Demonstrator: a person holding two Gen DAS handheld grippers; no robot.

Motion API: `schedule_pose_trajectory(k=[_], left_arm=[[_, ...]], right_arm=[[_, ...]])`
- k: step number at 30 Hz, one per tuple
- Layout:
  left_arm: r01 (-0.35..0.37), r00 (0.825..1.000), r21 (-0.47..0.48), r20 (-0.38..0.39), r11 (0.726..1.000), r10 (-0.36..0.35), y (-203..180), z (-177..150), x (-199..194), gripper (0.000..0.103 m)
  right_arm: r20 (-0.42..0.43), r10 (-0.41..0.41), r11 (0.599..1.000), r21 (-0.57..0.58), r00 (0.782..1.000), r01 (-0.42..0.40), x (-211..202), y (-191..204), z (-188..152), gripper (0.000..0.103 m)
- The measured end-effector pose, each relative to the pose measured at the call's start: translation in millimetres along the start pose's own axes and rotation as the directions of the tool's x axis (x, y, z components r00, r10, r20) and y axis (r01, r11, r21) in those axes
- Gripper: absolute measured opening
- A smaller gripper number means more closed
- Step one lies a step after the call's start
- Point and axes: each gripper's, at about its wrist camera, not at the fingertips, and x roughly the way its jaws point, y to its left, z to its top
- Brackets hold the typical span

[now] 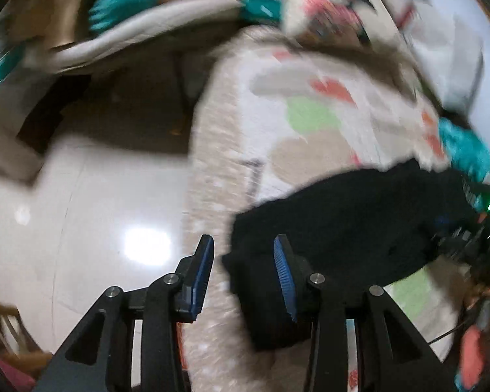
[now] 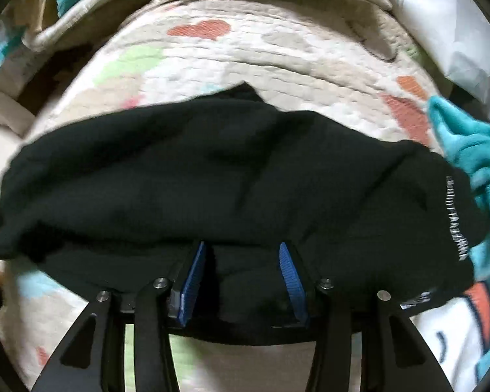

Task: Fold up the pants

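A bed with a cream quilt printed with red, green and tan shapes fills most of both views; its edge drops to a pale glossy floor in the left wrist view. The black pants lie bunched in a wide folded heap across the near part of the quilt, with a line of white lettering down the right end. A teal cloth lies just beside that end, touching it.

The right gripper points down at the near edge of the pants. Its jaws stand partly open with a fold of black fabric between them; whether the pads press on it cannot be told.

The left gripper sits at the quilt's edge, jaws partly open. Its right finger overlaps the end of the pants; the gap shows quilt, nothing held.
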Motion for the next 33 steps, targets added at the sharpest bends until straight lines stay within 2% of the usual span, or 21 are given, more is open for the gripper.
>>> schedule_pose_trajectory(k=[2,4,6,7,9,12,15,18,20,22,24,28,33], left_arm=[[-0.031,0.999,0.088,-0.031,0.996,0.033,-21.4,2.8,23.1,0.037],[-0.089,0.994,0.187,-0.046,0.978,0.099,-38.3,3.0,44.6,0.037],[-0.159,0.984,0.289,-0.036,0.944,0.177,-50.7,0.7,62.3,0.037],[-0.179,0.981,0.314,-0.015,0.932,0.194,-51.8,0.4,66.9,0.039],[-0.202,0.979,0.319,0.025,0.926,0.204,-50.9,2.1,68.3,0.044],[-0.153,0.988,0.267,0.016,0.951,0.155,-41.9,9.6,69.2,0.044],[-0.119,0.992,0.234,-0.002,0.965,0.123,-36.4,13.7,69.6,0.044],[-0.106,0.994,0.203,-0.017,0.973,0.112,-34.9,14.8,69.2,0.044],[-0.109,0.993,0.201,-0.024,0.974,0.116,-36.0,15.8,68.6,0.044],[-0.109,0.992,0.192,-0.036,0.975,0.118,-35.9,17.0,68.5,0.044],[-0.112,0.991,0.177,-0.049,0.978,0.122,-36.6,19.5,70.3,0.044],[-0.123,0.990,0.167,-0.042,0.978,0.132,-39.5,23.5,70.3,0.044],[-0.140,0.989,0.171,-0.025,0.975,0.146,-43.4,27.2,72.4,0.044]], right_arm=[[-0.002,-0.004,0.998,0.060,1.000,0.004,-2.7,-17.2,-0.9,0.054],[0.029,0.030,0.987,0.156,0.999,-0.034,-10.0,-41.5,-2.7,0.054],[0.101,0.069,0.967,0.236,0.992,-0.092,-22.1,-60.5,0.0,0.055],[0.141,0.083,0.959,0.256,0.987,-0.117,-29.3,-66.6,2.7,0.055],[0.216,0.092,0.955,0.257,0.972,-0.147,-40.4,-73.2,14.5,0.056],[0.260,0.128,0.971,0.166,0.957,-0.175,-43.6,-58.0,45.5,0.057],[0.233,0.144,0.986,0.046,0.962,-0.159,-31.6,-35.8,81.2,0.057],[0.157,0.129,0.991,-0.051,0.979,-0.122,-5.6,-21.8,110.4,0.057],[0.079,0.180,0.982,-0.070,0.981,-0.174,11.1,-20.8,117.6,0.057],[0.028,0.231,0.970,-0.077,0.972,-0.229,22.7,-19.6,119.8,0.056],[-0.003,0.282,0.957,-0.069,0.960,-0.281,26.9,-18.8,120.8,0.006],[0.018,0.205,0.976,-0.076,0.979,-0.203,24.7,-12.7,139.2,0.005],[0.071,0.150,0.988,-0.039,0.986,-0.147,25.9,-13.5,171.5,0.005]])
